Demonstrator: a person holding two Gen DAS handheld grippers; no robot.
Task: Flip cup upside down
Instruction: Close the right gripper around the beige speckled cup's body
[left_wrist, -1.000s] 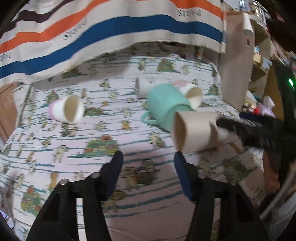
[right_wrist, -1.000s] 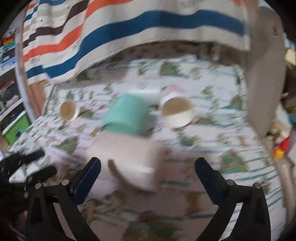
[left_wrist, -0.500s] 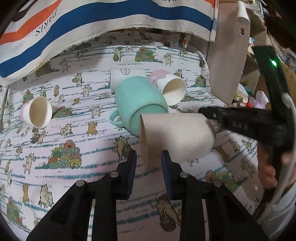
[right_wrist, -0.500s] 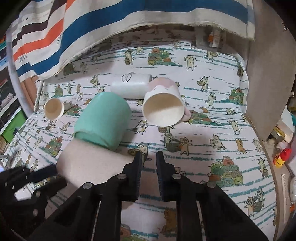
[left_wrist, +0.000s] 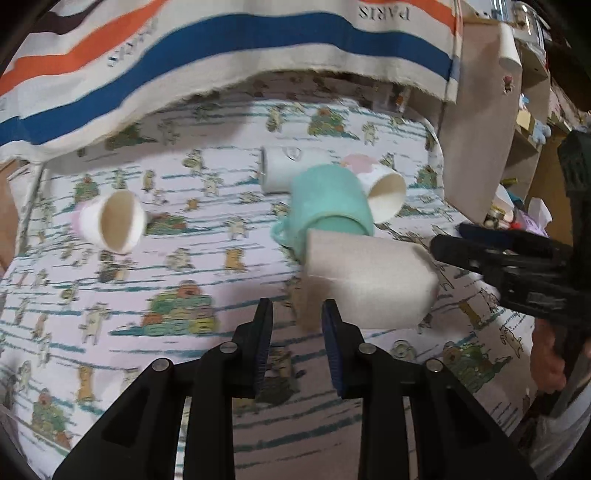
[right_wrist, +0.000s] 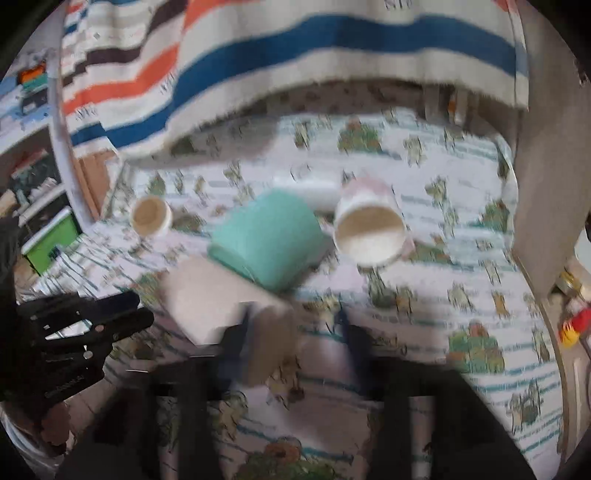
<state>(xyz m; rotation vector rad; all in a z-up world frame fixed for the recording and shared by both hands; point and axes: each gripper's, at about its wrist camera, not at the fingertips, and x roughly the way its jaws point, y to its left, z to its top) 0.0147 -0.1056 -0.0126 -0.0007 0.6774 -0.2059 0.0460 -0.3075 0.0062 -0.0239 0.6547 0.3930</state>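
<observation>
A beige cup (left_wrist: 365, 280) lies on its side on the cat-print cloth, touching a teal mug (left_wrist: 328, 203) behind it. It also shows in the right wrist view (right_wrist: 225, 299), blurred. My left gripper (left_wrist: 297, 314) has its fingers a small gap apart, just in front of the cup's mouth end, holding nothing. My right gripper (right_wrist: 293, 325) is open and blurred; its left finger lies over the cup's base end. In the left wrist view the right gripper (left_wrist: 458, 243) sits at the cup's right end.
A white cup (left_wrist: 291, 168), a pink-and-white cup (left_wrist: 384, 190) and a small cup (left_wrist: 110, 221) lie on their sides on the cloth (left_wrist: 147, 280). A striped fabric (left_wrist: 221, 55) hangs behind. A brown board (left_wrist: 480, 129) and cluttered shelves stand at right.
My right gripper has opened from nearly shut and the view has pulled back. My left gripper has drawn back from the beige cup's mouth with its fingers slightly wider.
</observation>
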